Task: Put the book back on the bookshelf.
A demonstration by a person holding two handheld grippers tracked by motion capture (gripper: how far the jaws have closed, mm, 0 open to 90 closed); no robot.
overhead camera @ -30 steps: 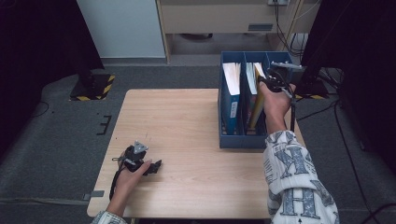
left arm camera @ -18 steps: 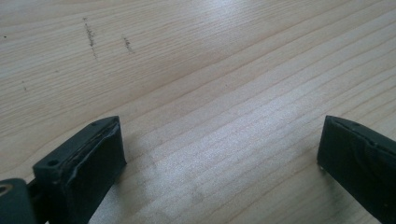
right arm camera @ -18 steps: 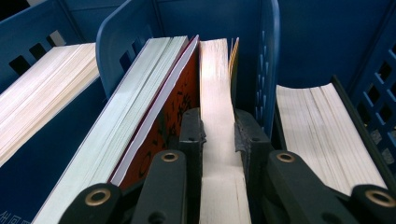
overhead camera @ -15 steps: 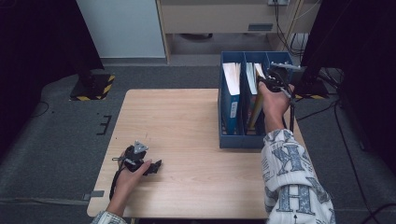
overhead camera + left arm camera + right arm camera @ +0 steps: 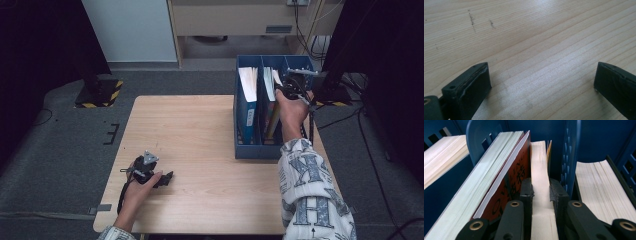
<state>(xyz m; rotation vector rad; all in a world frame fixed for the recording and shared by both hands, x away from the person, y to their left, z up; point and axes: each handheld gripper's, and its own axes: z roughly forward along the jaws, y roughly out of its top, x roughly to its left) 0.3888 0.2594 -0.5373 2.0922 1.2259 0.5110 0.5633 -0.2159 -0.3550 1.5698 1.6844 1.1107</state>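
A blue file rack (image 5: 250,150) with three compartments stands at the table's right side, with books upright in it. My right gripper (image 5: 291,86) reaches into the middle compartment from above. In the right gripper view its jaws are shut on a cream-paged book with an orange cover (image 5: 540,177), next to a red-covered book (image 5: 511,177). My left gripper (image 5: 162,178) lies low on the table at the front left. Its jaws (image 5: 541,85) stand wide open over bare wood.
The wooden table (image 5: 200,130) has free room between the two hands. More books stand in the rack's left compartment (image 5: 248,82) and right compartment (image 5: 604,187). Cables (image 5: 360,120) trail on the grey floor to the right. A black stand base with yellow stripes (image 5: 97,92) sits back left.
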